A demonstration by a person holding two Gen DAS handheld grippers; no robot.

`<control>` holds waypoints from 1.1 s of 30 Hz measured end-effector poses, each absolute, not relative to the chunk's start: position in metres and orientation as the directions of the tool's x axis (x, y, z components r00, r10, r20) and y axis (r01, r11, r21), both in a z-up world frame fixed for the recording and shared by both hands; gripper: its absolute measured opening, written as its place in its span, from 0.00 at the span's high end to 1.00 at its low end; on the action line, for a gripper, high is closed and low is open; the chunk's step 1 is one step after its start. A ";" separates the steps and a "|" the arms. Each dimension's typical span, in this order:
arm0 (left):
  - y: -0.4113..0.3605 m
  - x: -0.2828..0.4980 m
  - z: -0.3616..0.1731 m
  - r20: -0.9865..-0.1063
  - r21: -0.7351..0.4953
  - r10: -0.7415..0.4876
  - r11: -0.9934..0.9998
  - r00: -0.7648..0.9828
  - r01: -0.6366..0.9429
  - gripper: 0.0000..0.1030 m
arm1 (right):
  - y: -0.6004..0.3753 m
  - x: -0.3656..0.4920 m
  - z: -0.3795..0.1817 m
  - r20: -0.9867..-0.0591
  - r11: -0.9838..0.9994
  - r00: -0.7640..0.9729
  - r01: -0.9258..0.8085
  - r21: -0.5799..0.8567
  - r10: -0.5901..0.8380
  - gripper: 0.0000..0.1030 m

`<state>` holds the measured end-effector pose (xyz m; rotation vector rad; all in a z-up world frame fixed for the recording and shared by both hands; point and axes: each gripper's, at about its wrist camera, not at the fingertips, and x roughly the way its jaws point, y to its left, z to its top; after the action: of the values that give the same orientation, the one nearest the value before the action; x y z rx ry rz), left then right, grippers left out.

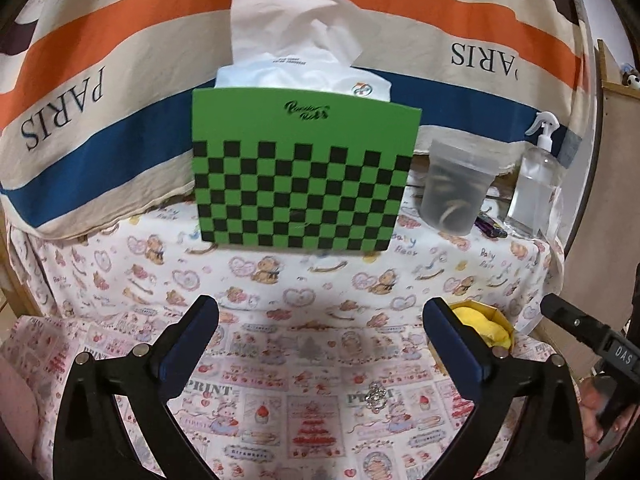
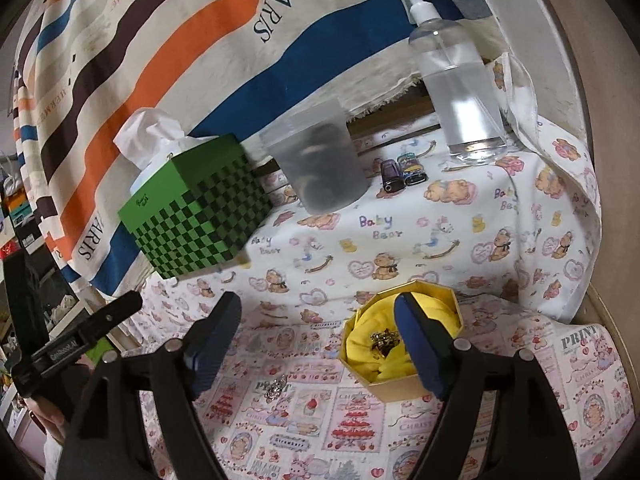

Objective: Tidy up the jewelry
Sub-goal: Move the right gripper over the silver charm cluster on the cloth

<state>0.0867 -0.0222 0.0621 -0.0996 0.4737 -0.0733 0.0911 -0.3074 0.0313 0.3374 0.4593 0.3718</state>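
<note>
A small silver jewelry piece lies on the printed cloth between my left gripper's fingers, nearer the right one; it also shows in the right wrist view. An octagonal box with yellow lining holds a gold jewelry piece; the box shows in the left wrist view behind the right finger. My left gripper is open and empty. My right gripper is open and empty, its right finger in front of the box.
A green checkered tissue box stands at the back, also in the right wrist view. A frosted plastic cup, a clear spray bottle and two small lighters stand at the back right. A striped cloth hangs behind.
</note>
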 end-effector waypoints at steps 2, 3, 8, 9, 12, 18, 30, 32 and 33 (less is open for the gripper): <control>-0.018 0.086 0.058 -0.468 -0.132 -0.100 0.990 0.878 0.043 0.02 | -0.306 0.092 0.029 -0.373 0.878 0.826 -0.270 0.395 0.422 0.25; -0.015 0.087 0.055 -0.482 -0.146 -0.101 0.989 0.871 0.034 0.02 | -0.305 0.093 0.028 -0.377 0.880 0.825 -0.269 0.392 0.420 0.25; -0.006 0.084 0.045 -0.499 -0.109 -0.038 0.994 0.865 -0.019 0.02 | -0.292 0.095 0.022 -0.415 0.891 0.808 -0.277 0.359 0.418 0.25; -0.005 0.084 0.044 -0.500 -0.093 -0.024 0.995 0.866 -0.026 0.02 | -0.288 0.095 0.021 -0.430 0.897 0.803 -0.278 0.343 0.413 0.25; 0.000 0.082 0.039 -0.493 -0.054 0.023 0.997 0.870 -0.057 0.02 | -0.262 0.095 0.013 -0.516 0.927 0.771 -0.286 0.242 0.373 0.25; 0.017 0.089 0.027 -0.493 -0.037 0.099 0.990 0.865 -0.135 0.02 | -0.230 0.104 -0.003 -0.567 0.904 0.703 -0.329 0.274 0.428 0.26; 0.040 0.097 0.022 -0.503 -0.076 0.126 0.979 0.855 -0.189 0.02 | -0.162 0.141 -0.050 -0.784 0.923 0.515 -0.337 0.186 0.346 0.67; 0.042 0.096 0.022 -0.503 -0.086 0.122 0.978 0.855 -0.190 0.02 | -0.156 0.141 -0.056 -0.799 0.927 0.507 -0.340 0.161 0.325 0.67; 0.043 0.096 0.023 -0.504 -0.090 0.121 0.977 0.855 -0.192 0.02 | -0.155 0.141 -0.058 -0.803 0.930 0.508 -0.338 0.147 0.311 0.67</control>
<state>0.0963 0.0430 0.0228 -0.1393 0.5202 0.1649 0.1413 -0.1549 -0.0581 -0.0302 0.9613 0.3912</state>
